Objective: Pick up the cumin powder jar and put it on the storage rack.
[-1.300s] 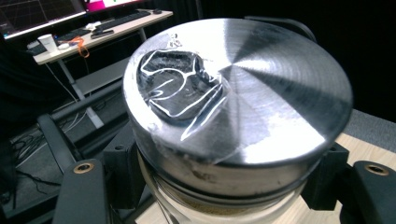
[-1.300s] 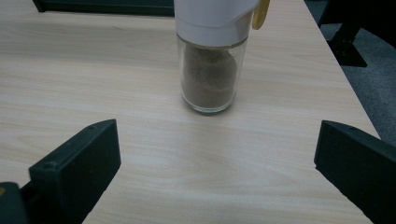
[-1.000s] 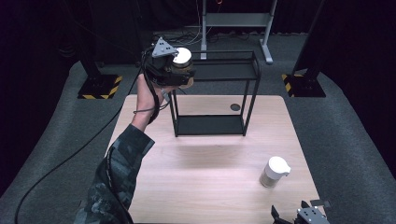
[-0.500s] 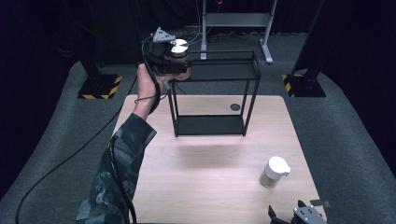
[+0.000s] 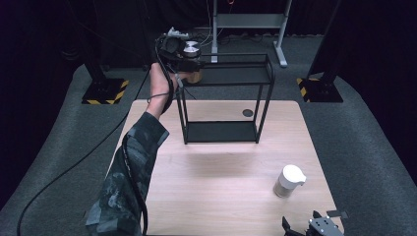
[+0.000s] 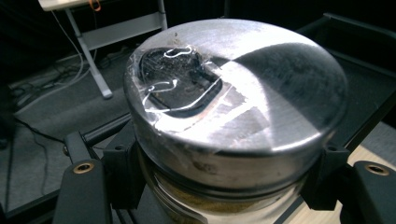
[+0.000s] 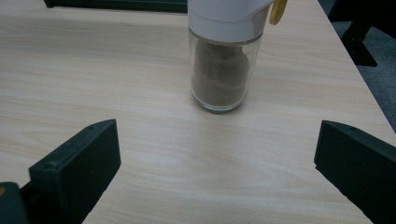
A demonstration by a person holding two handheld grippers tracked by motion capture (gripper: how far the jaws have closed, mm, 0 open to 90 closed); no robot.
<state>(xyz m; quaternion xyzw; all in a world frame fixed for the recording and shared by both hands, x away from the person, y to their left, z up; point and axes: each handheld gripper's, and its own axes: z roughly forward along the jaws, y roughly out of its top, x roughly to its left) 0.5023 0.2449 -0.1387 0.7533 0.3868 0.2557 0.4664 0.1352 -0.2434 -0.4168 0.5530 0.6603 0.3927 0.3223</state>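
Right gripper [image 5: 314, 227] is parked at the table's [image 5: 216, 196] near right corner, jaws wide apart with nothing between them — the white-capped spice jar [image 5: 289, 180] stands just ahead of it near the right edge, untouched. Beyond mid-table, the black wire shelf [image 5: 223, 98] is set toward the far edge. Left gripper [image 5: 183, 55] is held at the shelf's top left corner, jaws clamped on the metal-lidded jar [image 6: 233, 102] just under its lid. The jar looks bound for the top tier: it should be kept upright, lifted clear of the rail, lowered until the base is seated flat, and only then released.
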